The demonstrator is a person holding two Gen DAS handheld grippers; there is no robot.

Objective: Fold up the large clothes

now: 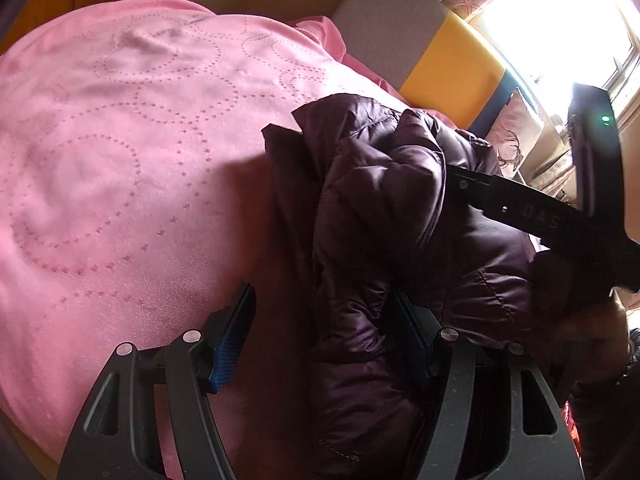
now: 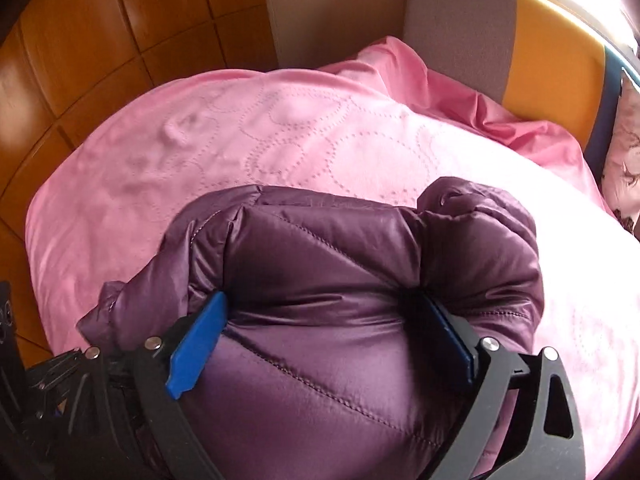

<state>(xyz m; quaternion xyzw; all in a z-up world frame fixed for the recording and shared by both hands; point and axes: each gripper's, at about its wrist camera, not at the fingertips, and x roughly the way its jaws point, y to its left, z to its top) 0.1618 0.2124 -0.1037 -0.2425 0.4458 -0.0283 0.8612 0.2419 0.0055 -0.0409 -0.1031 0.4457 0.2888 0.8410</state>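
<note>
A dark purple quilted down jacket (image 1: 380,200) lies bunched on a pink bedspread (image 1: 120,140). In the left wrist view my left gripper (image 1: 322,300) is open; its left pad hangs free over the shaded sheet and the jacket's edge lies against its right finger. One of my right gripper's fingers (image 1: 480,186) reaches onto the jacket from the right. In the right wrist view my right gripper (image 2: 322,300) stands wide open astride the jacket (image 2: 320,264), whose puffy bulk swells up between the blue pads (image 2: 200,344). A sleeve or corner (image 2: 116,304) sticks out to the left.
The pink bedspread (image 2: 280,132) covers the bed. A grey and yellow headboard (image 2: 520,32) stands behind it, with a floral pillow (image 2: 624,152) at the right. Orange wooden panels (image 2: 100,40) run along the left. A bright window (image 1: 560,12) glares at upper right.
</note>
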